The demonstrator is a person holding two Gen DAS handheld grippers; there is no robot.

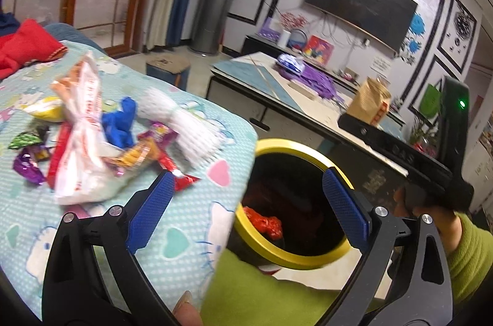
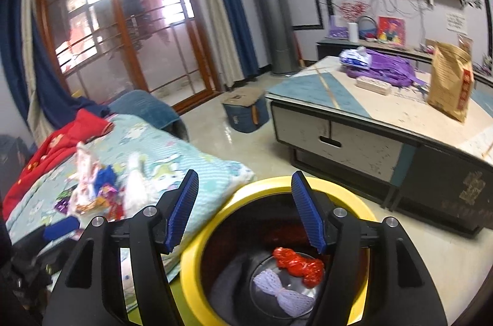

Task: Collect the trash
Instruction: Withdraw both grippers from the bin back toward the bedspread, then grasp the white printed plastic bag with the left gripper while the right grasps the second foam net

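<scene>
Living room floor, yellow bin (image 2: 197, 270) holding red wrapper (image 2: 300, 264), white foam net (image 2: 286, 293)

Both wrist views down over bin (image 1: 303, 259) (image 2: 197, 258)

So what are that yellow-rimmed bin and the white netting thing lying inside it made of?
The bin looks like plastic around the rim: smooth, evenly yellow, slightly glossy. Its floor appears to be metal, grey with a dull shine, though that is uncertain. The white netting seems to be soft foam mesh, judging by its open lattice and pinched middle.
</scene>
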